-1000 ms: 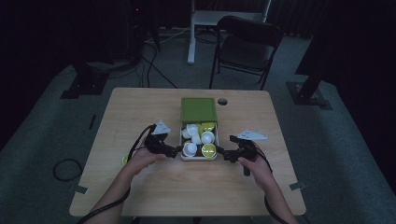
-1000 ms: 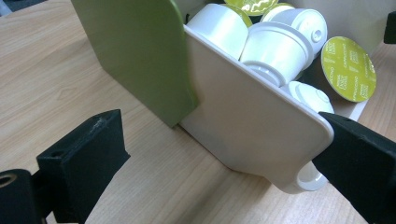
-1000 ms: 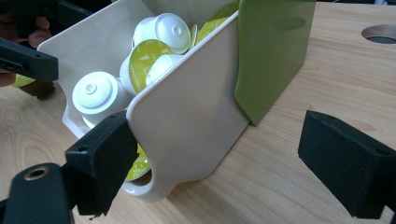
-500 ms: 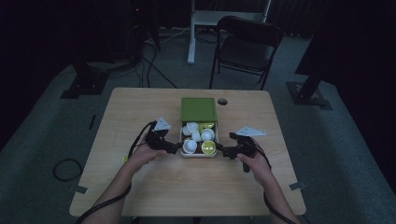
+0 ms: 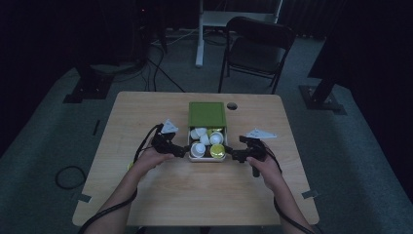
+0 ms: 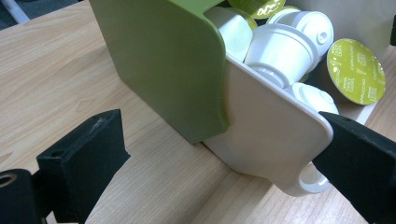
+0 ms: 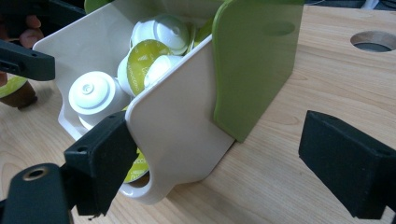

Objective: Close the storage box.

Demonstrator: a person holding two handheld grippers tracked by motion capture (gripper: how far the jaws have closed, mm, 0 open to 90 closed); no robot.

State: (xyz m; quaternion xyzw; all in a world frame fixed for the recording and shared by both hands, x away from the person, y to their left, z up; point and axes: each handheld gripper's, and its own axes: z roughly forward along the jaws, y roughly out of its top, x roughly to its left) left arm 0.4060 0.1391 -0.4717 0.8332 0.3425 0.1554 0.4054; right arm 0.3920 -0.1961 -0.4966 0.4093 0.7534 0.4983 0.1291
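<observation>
High view has the left tool and right tool flanking the white drawer, pulled out of its green sleeve mid-frame on the desk; long axis runs up-down the frame, open end toward the bottom. Both tools are spread, gripping nothing. Left gripper view adds the capsules; one green lid has print too small to read.
</observation>
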